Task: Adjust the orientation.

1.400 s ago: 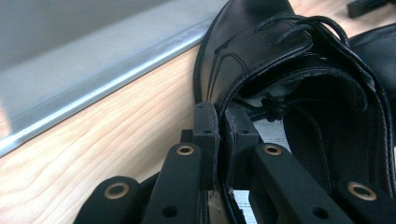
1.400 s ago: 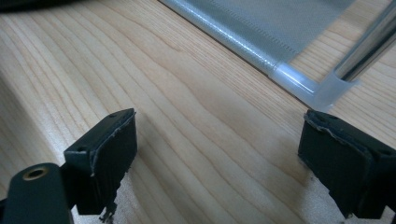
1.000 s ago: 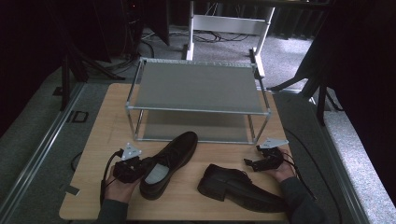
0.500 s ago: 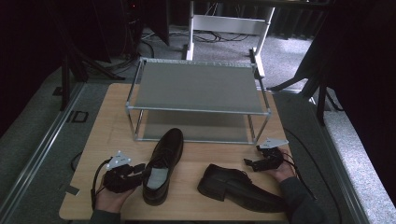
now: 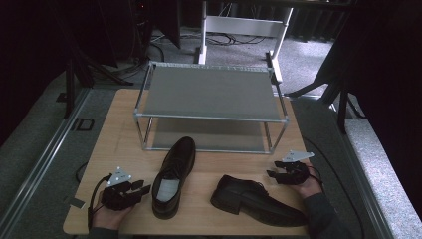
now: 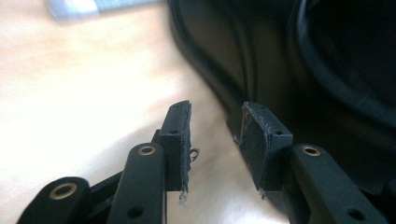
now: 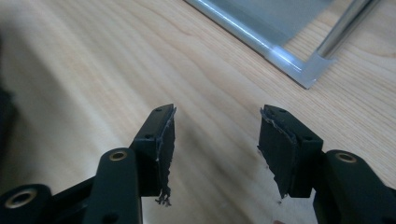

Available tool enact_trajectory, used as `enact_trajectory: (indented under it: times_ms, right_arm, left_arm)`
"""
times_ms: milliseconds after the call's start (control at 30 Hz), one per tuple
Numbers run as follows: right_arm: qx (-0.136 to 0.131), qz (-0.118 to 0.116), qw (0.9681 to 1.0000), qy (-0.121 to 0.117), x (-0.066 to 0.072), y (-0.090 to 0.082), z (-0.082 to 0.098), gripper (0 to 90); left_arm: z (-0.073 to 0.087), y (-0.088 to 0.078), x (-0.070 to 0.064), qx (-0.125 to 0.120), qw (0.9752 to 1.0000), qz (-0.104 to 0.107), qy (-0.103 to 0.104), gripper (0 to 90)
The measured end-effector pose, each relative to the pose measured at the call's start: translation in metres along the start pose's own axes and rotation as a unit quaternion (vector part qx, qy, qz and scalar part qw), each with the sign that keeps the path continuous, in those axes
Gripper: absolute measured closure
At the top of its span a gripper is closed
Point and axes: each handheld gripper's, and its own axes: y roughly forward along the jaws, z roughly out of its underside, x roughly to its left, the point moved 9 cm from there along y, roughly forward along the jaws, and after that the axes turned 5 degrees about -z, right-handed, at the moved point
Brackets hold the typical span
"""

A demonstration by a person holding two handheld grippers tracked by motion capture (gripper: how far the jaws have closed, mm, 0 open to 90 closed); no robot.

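Wooden table [image 5: 124, 134], two stiff leather shoes. Left shoe [image 5: 173, 175]: grab heel collar. Left gripper [image 5: 142, 188] jaws closing, parted beside it, empty; right gripper [image 5: 272, 174] closing, parted, empty.

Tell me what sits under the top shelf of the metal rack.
Under the top shelf of the rack a lower grey shelf shows along its front strip, with nothing on that part. Its rear portion is covered by the top shelf. The toe of the upright shoe stops just before it.
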Motion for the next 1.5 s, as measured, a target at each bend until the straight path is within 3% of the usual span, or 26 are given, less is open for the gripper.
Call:
enact_trajectory:
  times_ms: [100,133,333,633,833,1000,1167,1333,1500]
  right_arm:
    - [0.0,-0.002,1.0,-0.006,0.003,-0.007,0.0,43.9]
    - [-0.001,-0.002,1.0,-0.005,0.004,-0.009,0.0,43.9]
    - [-0.008,-0.003,1.0,-0.001,0.005,-0.015,0.001,44.0]
    - [-0.017,-0.003,0.9998,-0.012,0.013,-0.024,-0.004,44.0]
    - [-0.019,-0.004,0.9997,-0.017,0.015,-0.028,-0.007,44.0]
    - [-0.015,-0.007,0.9995,-0.027,0.023,-0.034,-0.01,42.8]
    - [-0.02,-0.019,0.9989,-0.039,0.035,-0.036,-0.018,42.4]
    - [-0.012,-0.032,0.998,-0.052,0.043,-0.029,-0.024,42.3]
    - [-0.005,-0.045,0.9969,-0.064,0.05,-0.022,-0.029,42.2]
  left_arm:
    - [0.006,0.007,-0.009,0.023,0.9995,0.016,0.016,66.4]
    - [0.006,0.007,-0.011,0.024,0.9994,0.012,0.02,70.1]
    - [0.006,0.008,-0.017,0.026,0.9993,0.02,0.018,75.3]
    - [0.005,0.015,-0.05,0.035,0.9964,0.062,0.046,74.9]
    - [0.003,0.007,-0.051,0.029,0.9966,0.066,0.038,66.3]
    - [-0.017,-0.018,-0.053,-0.012,0.998,0.051,0.034,64.8]
    - [-0.043,-0.036,-0.065,-0.047,0.9964,0.056,0.043,64.8]
    - [-0.069,-0.041,-0.094,-0.064,0.9925,0.082,0.064,64.9]
    - [-0.091,-0.025,-0.135,-0.058,0.988,0.114,0.086,65.1]
